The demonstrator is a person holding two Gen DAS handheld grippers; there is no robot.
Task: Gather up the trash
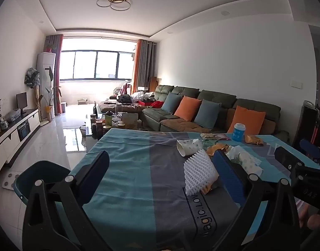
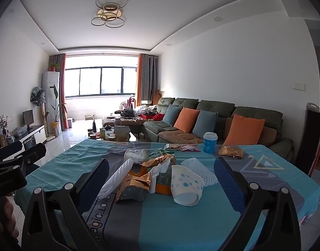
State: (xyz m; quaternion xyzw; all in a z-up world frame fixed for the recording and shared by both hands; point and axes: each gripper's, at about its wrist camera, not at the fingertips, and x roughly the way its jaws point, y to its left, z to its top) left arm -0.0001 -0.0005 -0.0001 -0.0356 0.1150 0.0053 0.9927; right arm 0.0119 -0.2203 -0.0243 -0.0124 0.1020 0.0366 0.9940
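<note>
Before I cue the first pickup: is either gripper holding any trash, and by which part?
Nothing is held. The left gripper and right gripper are both open and empty; the paper cup and foam net lie loose on the tablecloth.

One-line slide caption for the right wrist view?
Right gripper open above a trash pile on the blue tablecloth: tipped paper cup, crumpled gold wrappers, white foam netting.

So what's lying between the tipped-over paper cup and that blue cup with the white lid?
In the right wrist view, a white foam net lies between the tipped paper cup and the blue cup; beyond it, only bare tablecloth.
</note>
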